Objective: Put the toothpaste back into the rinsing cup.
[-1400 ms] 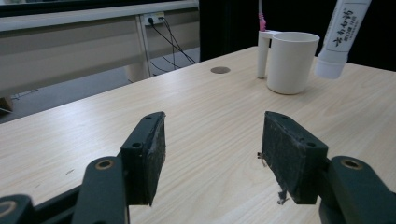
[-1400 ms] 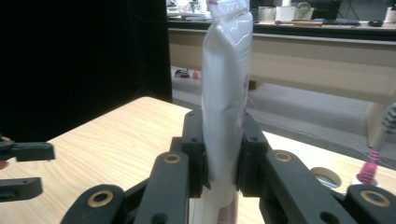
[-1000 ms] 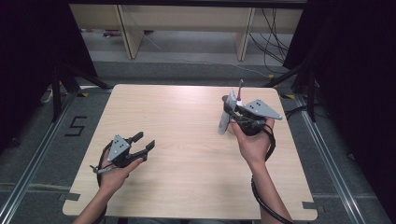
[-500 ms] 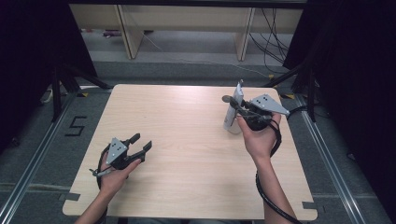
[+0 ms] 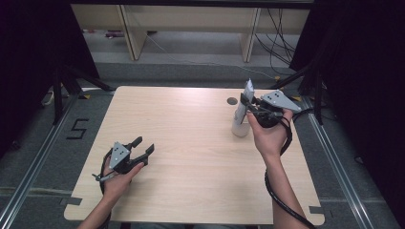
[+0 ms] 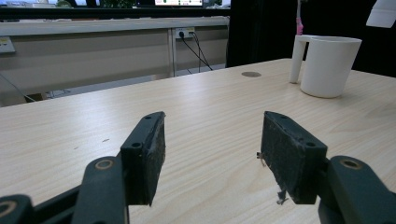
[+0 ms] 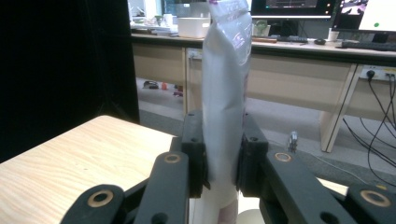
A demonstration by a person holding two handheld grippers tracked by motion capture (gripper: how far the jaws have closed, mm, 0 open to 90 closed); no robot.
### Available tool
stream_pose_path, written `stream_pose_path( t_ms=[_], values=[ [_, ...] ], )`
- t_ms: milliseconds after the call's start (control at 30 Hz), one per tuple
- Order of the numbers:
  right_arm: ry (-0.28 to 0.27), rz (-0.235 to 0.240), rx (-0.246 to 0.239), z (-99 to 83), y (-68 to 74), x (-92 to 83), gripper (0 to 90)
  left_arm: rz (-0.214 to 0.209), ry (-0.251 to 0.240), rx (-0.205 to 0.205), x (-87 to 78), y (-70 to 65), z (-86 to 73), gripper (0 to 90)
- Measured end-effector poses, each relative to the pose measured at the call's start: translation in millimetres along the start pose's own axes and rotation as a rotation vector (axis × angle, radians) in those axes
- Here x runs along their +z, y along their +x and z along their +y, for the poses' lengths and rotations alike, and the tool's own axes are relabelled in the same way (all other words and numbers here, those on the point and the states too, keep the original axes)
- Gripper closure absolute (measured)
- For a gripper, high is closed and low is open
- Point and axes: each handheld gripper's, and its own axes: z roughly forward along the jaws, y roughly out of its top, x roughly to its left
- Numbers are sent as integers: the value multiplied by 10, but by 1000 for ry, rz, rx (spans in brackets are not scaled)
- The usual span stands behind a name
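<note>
From above, your right gripper clamps a white pouch upright over the white cup at the table's far right. Your left gripper rests low, jaws apart, empty. The right gripper view shows both pads squeezing the pouch.

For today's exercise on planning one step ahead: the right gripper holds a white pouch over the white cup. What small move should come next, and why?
Probably lower the pouch a little further into the cup. The right gripper is shut on the pouch, which stands upright with its lower end at the cup's mouth, while the left gripper rests open, far off.
</note>
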Motion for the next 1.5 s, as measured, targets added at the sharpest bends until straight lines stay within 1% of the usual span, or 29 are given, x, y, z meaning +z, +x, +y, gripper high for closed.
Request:
stream_pose_path(
  t_ms=[67, 100, 133, 200, 267, 333, 367, 400, 433, 533, 567, 600, 667, 733, 800, 833, 867, 900, 967, 1000, 1067, 1100, 1167, 1200, 1233, 1267, 1367, 1400, 1500],
  values=[
    [-8, -5, -9, 19, -25, 10, 773, -3, -3, 3, 2, -3, -3, 399],
    [-6, -11, 2, 27, -28, 8, 773, 0, -6, 2, 3, -5, -5, 399],
    [-8, -15, -11, 37, -49, 14, 773, -1, -8, 0, 2, -3, -6, 399],
    [-5, -16, -6, 51, -68, 26, 773, 1, -19, -7, 4, 0, -10, 396],
    [-6, -27, -17, 68, -91, 31, 773, 5, -23, 2, 3, 4, -13, 396],
    [-2, -33, 0, 82, -97, 36, 773, 6, -21, 6, 2, 7, -19, 397],
    [-4, -36, -21, 91, -120, 43, 773, 6, -17, 10, 3, 7, -23, 397],
    [-9, -41, -13, 96, -120, 51, 773, -1, -31, 13, 21, 10, -34, 397],
    [-10, -39, -22, 102, -136, 59, 773, 4, -12, 11, 8, 4, -36, 397],
    [-5, -47, -12, 111, -154, 73, 773, -1, -27, 17, 30, 7, -51, 398],
    [-6, -52, -10, 111, -157, 79, 773, 7, -10, 15, 15, 0, -49, 397],
    [-5, -60, -6, 109, -162, 85, 773, 7, -10, 15, 18, -1, -52, 397],
    [-6, -60, -29, 116, -189, 104, 772, 8, -7, 16, 20, -5, -61, 397],
    [-5, -67, -13, 118, -190, 115, 773, 4, -24, 18, 38, 2, -73, 396],
    [-7, -64, -8, 122, -203, 131, 773, 5, -25, 18, 37, 2, -74, 396],
    [-7, -73, -15, 123, -215, 134, 773, 2, -26, 18, 35, 2, -74, 395],
    [-8, -78, -9, 122, -220, 143, 773, 4, -23, 19, 34, 0, -73, 395],
    [-10, -76, -19, 124, -237, 153, 773, 4, -25, 20, 36, 0, -74, 393],
    [-3, -78, -3, 125, -237, 166, 772, 7, -23, 17, 37, 0, -73, 393],
    [-7, -84, -16, 126, -248, 173, 772, 6, -24, 15, 39, 3, -73, 392],
    [-14, -88, -13, 126, -251, 194, 772, 6, -21, 13, 36, 10, -72, 391],
    [-7, -89, -13, 128, -252, 197, 772, 14, -4, 9, 20, 6, -67, 391],
    [-12, -89, -21, 129, -264, 219, 772, 13, -5, 10, 21, 6, -67, 390],
    [-8, -92, -20, 130, -268, 229, 772, 6, -18, 13, 36, 9, -71, 389],
    [-16, -99, -32, 130, -281, 243, 772, 2, -23, 12, 42, 11, -72, 387],
    [-12, -103, -21, 130, -276, 248, 772, 4, -21, 10, 40, 12, -72, 387],
    [-6, -105, -23, 133, -286, 273, 772, 7, -15, 11, 33, 10, -70, 385],
    [-8, -109, -20, 130, -284, 282, 772, 3, -22, 11, 41, 12, -72, 385],
    [-7, -108, -34, 125, -302, 307, 772, 5, -21, 10, 42, 10, -71, 385]
  ],
)
